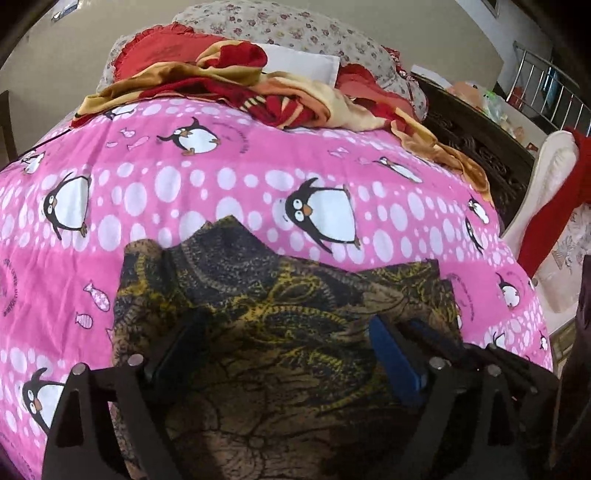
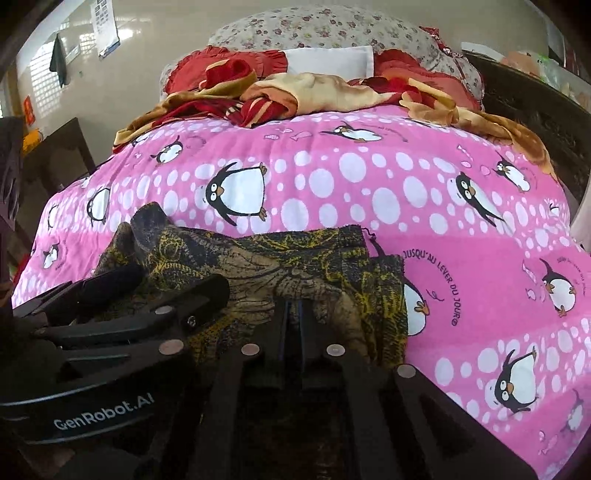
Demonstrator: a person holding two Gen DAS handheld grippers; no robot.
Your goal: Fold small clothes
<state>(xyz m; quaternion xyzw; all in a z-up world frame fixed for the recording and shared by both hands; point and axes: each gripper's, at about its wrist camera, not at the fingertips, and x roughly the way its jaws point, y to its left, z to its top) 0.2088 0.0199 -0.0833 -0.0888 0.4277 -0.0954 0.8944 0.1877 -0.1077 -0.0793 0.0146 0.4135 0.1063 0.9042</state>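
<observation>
A small dark garment with a yellow and brown print [image 1: 280, 295] lies spread on the pink penguin bedsheet [image 1: 229, 177]. My left gripper [image 1: 284, 339] stands open above it, one finger on either side of the cloth's middle, and nothing is pinched. In the right wrist view the same garment [image 2: 295, 258] lies just ahead, bunched at its left end. My right gripper [image 2: 293, 314] is shut, with the cloth's near edge puckered around its tips. The left gripper [image 2: 159, 286] shows there too, at the left, over the garment's left part.
A heap of red, yellow and beige blankets [image 1: 236, 85] and floral pillows [image 1: 295, 29] fills the far end of the bed. A dark carved bed frame [image 1: 476, 140] runs along the right, with a red cloth [image 1: 550, 218] hanging beyond it. Bare pink sheet [image 2: 480, 295] extends right of the garment.
</observation>
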